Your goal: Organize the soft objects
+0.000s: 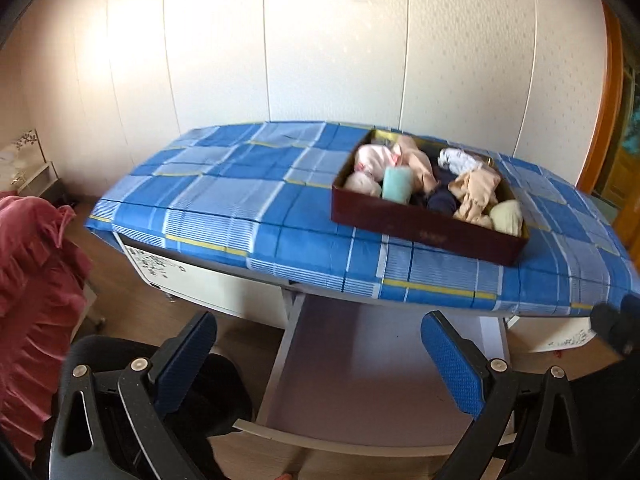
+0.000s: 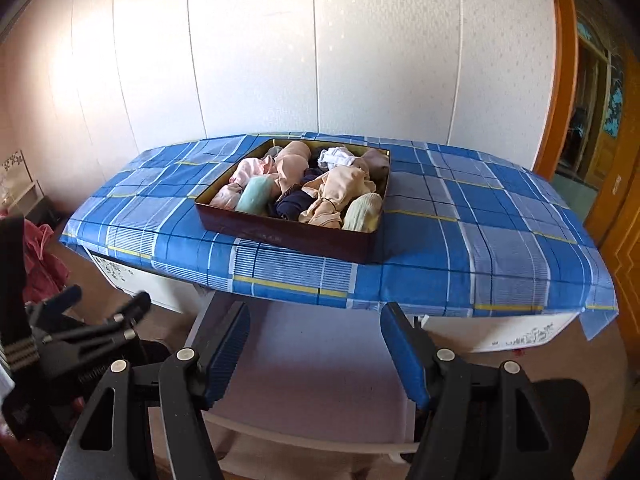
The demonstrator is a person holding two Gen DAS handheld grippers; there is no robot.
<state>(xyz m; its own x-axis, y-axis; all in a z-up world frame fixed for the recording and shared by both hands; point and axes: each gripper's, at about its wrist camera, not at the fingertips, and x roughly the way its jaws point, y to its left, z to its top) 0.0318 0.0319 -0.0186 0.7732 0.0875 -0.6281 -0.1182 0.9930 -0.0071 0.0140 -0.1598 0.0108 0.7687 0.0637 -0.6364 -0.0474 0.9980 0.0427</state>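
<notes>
A dark red box (image 1: 420, 228) (image 2: 280, 232) sits on the blue plaid tablecloth (image 1: 224, 196) (image 2: 480, 232). It holds several rolled soft items: pink ones (image 1: 374, 158), a mint roll (image 1: 397, 184) (image 2: 254, 196), a navy piece (image 1: 442, 200) (image 2: 296, 202), beige cloth (image 1: 478, 190) (image 2: 340, 192), a white piece (image 2: 336, 156) and a pale yellow roll (image 1: 506, 218) (image 2: 362, 208). My left gripper (image 1: 320, 364) is open and empty, below the table's front edge. My right gripper (image 2: 316, 354) is open and empty, also short of the table. The left gripper shows in the right wrist view (image 2: 96, 316).
A pulled-out grey shelf (image 1: 360, 372) (image 2: 312, 376) lies under the table front. A red ruffled fabric (image 1: 36, 280) is at the left. A white panelled wall (image 2: 320, 48) stands behind the table; an orange wooden door (image 2: 624, 220) is at the right.
</notes>
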